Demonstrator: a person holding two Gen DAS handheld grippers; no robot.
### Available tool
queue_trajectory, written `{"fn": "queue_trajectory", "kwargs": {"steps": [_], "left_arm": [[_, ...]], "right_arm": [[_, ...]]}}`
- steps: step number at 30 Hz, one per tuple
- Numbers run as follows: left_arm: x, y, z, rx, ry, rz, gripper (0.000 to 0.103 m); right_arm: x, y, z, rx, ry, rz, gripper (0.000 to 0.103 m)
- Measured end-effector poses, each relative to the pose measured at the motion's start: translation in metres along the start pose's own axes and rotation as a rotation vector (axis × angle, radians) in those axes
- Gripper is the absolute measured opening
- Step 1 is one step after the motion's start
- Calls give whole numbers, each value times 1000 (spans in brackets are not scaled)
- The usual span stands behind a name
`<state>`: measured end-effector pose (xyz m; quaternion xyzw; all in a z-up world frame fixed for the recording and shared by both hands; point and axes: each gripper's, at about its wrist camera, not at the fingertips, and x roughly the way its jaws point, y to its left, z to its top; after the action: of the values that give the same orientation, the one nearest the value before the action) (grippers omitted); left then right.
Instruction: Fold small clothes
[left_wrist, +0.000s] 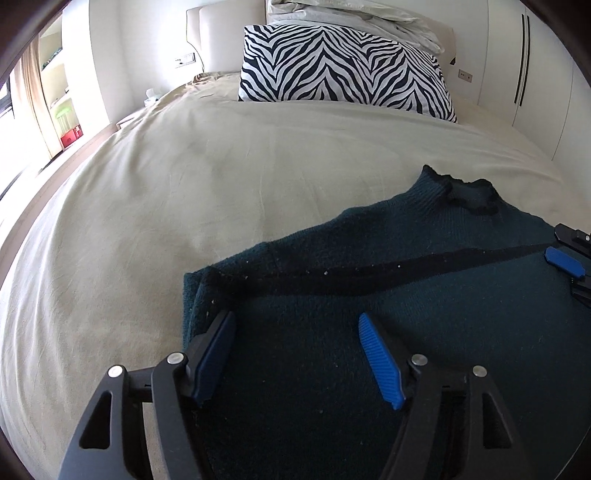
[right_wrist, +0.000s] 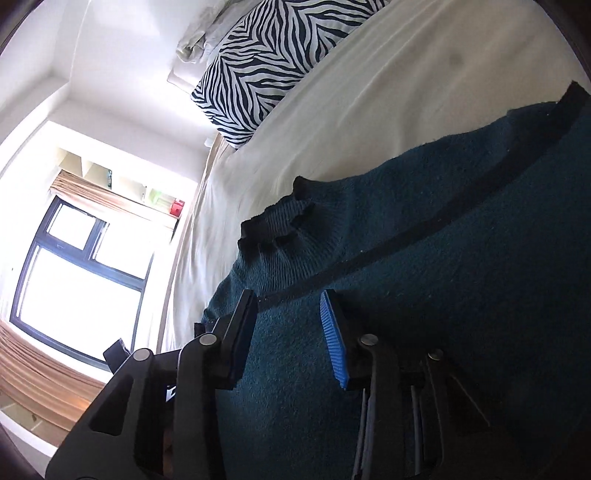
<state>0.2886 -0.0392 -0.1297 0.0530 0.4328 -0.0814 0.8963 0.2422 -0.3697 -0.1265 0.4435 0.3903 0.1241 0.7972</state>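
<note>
A zebra pillow (left_wrist: 343, 70) leans at the top centre of my left view, with a crumpled duvet (left_wrist: 354, 18) behind it, a window (right_wrist: 81, 273) fills the left of my right view, and nothing lies between my tongs and the work. My dark teal sweater (left_wrist: 388, 295) lies flat on the beige bed (left_wrist: 184, 192), filling the lower right of the left view, collar (left_wrist: 465, 195) pointing up toward the pillow, its black band running on a slant from lower left to right edge. My left gripper (left_wrist: 295, 354) hangs open over the sweater's near part, holding nothing, and my right gripper (right_wrist: 286, 332) is likewise open over the knit below the collar, its blue fingertip (left_wrist: 565, 260) showing at the left view's right edge.
</note>
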Motion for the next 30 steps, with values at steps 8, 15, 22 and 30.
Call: {"fn": "queue_trajectory", "kwargs": {"steps": [8, 15, 22, 30], "left_arm": [[1, -2, -2, 7, -21, 4, 73], [0, -3, -5, 10, -27, 11, 73], [-1, -3, -4, 13, -30, 15, 73], [-2, -3, -5, 13, -38, 15, 73]], "right_arm": [[-95, -59, 38, 118, -302, -246, 32], [-104, 20, 0, -158, -246, -285, 35], [-30, 98, -108, -365, 56, -63, 55], [-26, 46, -118, -180, 117, 5, 40]]}}
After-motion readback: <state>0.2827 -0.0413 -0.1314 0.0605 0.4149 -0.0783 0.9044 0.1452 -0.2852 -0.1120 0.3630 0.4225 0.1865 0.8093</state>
